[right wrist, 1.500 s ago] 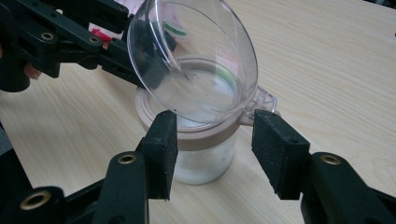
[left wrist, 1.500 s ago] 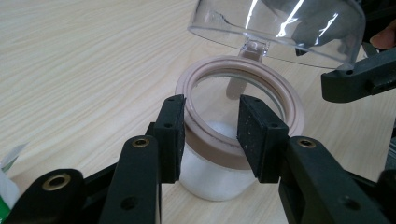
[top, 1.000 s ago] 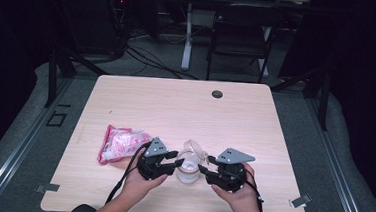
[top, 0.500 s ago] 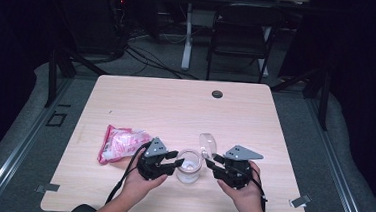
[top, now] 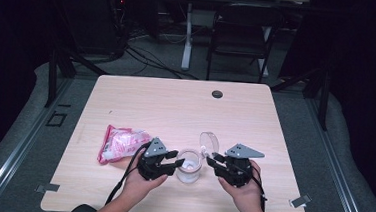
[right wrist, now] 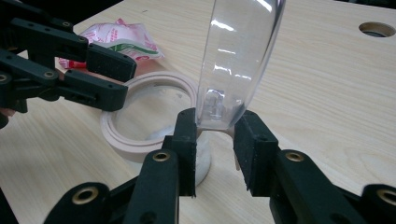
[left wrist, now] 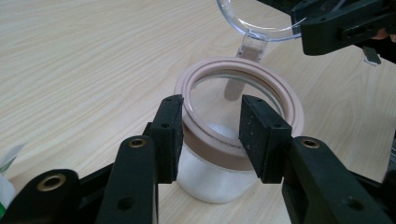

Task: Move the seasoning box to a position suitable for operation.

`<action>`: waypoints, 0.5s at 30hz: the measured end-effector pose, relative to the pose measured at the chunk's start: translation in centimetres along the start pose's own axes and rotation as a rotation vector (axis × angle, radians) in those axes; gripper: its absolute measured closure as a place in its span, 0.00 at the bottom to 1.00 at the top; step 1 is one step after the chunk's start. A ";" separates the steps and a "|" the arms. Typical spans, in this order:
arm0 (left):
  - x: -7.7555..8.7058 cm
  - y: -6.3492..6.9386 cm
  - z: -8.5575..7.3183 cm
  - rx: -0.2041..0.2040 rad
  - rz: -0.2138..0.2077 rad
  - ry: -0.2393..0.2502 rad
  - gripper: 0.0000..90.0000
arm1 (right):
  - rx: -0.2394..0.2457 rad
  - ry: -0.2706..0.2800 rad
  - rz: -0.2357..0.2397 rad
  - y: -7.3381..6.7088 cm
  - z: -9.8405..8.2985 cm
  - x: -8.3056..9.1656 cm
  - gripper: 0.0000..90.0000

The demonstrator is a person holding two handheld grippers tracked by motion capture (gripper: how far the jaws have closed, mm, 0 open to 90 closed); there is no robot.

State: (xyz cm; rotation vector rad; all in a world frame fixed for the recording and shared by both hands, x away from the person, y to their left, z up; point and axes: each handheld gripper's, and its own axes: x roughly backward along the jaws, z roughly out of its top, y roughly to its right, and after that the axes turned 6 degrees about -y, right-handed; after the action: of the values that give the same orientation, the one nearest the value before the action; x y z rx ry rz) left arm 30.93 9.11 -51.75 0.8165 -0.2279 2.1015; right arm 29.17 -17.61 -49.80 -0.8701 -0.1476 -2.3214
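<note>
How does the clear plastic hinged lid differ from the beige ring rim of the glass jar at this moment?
The clear plastic hinged lid stands swung up on edge, while the beige ring rim lies level around the jar's mouth. The lid is see-through; the rim is opaque. The right gripper straddles the lid's lower edge, and the left gripper straddles the rim. Both are round and joined at one hinge.

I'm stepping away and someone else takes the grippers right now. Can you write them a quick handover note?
Left gripper: jaws astride the rim of the open jar, one inside, one outside, steadying it.
Right gripper: jaws have just been closing, the edge of the clear hinged lid between them; lid stands upright, swung open.
Jar is near the front edge of the table, some white stuff at its bottom. Pink packet lies to the jar's left, untouched.
Done: jar opened.
Left: probably the packet's contents go in, then close the lid.
</note>
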 end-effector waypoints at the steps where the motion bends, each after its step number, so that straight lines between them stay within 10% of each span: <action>1: 0.1 0.0 0.0 0.000 -0.002 0.003 0.65 | -0.005 0.007 -0.001 0.1 0.0 -0.1 0.79; 15: 1.8 -0.8 -0.9 0.020 0.047 0.027 0.62 | -0.048 0.024 0.045 1.9 0.9 -1.3 0.82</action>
State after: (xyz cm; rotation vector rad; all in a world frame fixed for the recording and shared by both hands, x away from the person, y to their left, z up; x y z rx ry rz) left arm 30.35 11.18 -51.40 0.8012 -0.2134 2.1609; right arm 31.57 -18.07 -50.15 -0.8606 -0.0619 -2.3012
